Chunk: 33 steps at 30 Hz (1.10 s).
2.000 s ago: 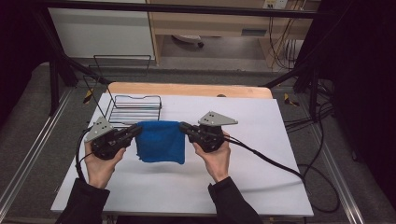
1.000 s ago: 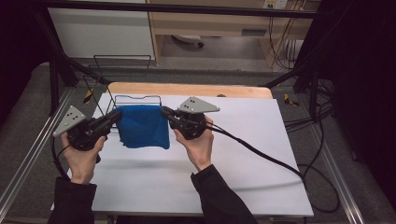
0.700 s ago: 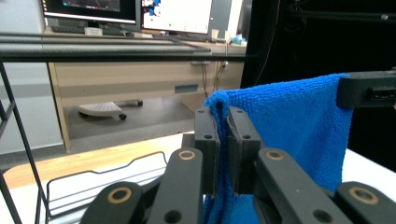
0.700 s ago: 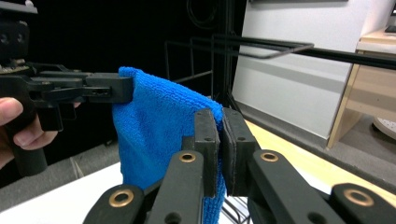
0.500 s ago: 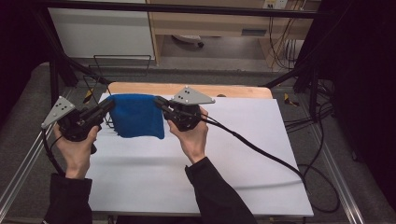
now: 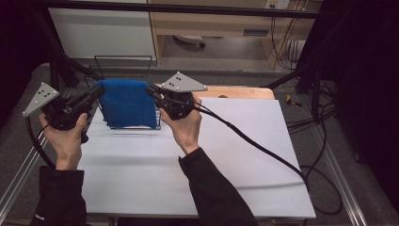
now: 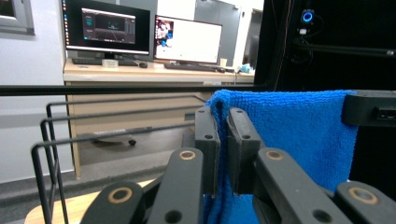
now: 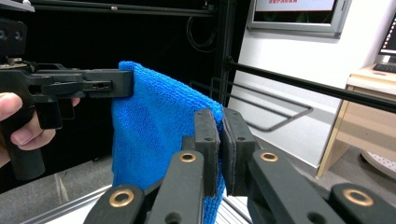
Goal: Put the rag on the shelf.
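A folded blue cloth (image 6: 126, 103) hangs in the air above the back left of the white table, stretched between both grippers. My left gripper (image 6: 99, 91) is shut on the cloth's upper left corner, and my right gripper (image 6: 151, 90) is shut on its upper right corner. In the left gripper view the cloth (image 7: 299, 130) is pinched between the closed left gripper (image 7: 223, 114) and hangs to the right, where the other gripper's jaw holds its far corner. In the right gripper view the cloth (image 8: 149, 135) drapes leftward from the closed right gripper (image 8: 219, 116).
A black wire rack (image 6: 123, 63) stands at the table's back left, just behind and below the cloth; its bars show in the left gripper view (image 7: 51, 140). A wooden board (image 6: 235, 92) lies at the back edge. The white table top (image 6: 197, 174) spreads in front. A cable (image 6: 254, 141) trails right.
Both hands have lifted the cloth off the table and carried it up and back to the left, toward the wire rack. It now hangs vertically instead of lying flat.
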Each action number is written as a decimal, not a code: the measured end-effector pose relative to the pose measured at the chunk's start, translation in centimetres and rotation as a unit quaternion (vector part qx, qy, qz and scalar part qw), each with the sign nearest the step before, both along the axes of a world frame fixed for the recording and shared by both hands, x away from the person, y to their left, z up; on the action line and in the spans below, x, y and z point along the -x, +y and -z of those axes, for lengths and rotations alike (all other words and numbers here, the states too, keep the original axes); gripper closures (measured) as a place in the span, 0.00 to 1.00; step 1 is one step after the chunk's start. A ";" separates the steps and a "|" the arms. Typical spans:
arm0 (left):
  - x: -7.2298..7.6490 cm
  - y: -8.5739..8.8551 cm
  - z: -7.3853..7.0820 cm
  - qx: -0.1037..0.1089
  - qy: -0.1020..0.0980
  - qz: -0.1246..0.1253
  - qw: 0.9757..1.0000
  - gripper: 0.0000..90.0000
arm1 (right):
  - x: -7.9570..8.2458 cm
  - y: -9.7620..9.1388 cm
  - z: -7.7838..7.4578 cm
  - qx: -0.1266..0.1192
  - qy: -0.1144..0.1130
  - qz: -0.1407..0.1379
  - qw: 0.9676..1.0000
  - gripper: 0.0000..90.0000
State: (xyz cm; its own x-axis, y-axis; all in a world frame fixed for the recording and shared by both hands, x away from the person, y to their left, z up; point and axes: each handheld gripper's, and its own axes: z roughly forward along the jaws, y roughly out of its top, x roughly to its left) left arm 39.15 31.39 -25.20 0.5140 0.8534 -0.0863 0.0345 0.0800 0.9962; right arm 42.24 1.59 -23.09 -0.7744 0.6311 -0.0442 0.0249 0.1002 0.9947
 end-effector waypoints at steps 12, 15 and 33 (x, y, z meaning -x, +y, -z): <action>-1.1 1.0 -2.7 0.004 -0.018 -0.013 1.000 0.93 | -1.2 1.2 -2.4 -0.010 -0.021 0.003 1.000 0.96; -1.3 1.2 -3.2 0.008 -0.021 -0.016 1.000 0.93 | -1.5 1.6 -3.2 -0.009 -0.027 0.006 1.000 0.96; -3.8 2.5 -6.2 0.014 -0.029 -0.042 0.999 0.93 | -3.9 3.9 -6.4 -0.007 -0.044 0.013 0.999 0.96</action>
State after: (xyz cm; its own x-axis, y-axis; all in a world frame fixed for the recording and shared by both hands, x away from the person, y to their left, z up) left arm 42.93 33.94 -18.96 0.4461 0.8911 -0.0829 -0.0318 0.1084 0.9936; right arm 46.11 5.45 -16.73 -0.7514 0.6520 -0.1021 -0.0595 0.0871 0.9944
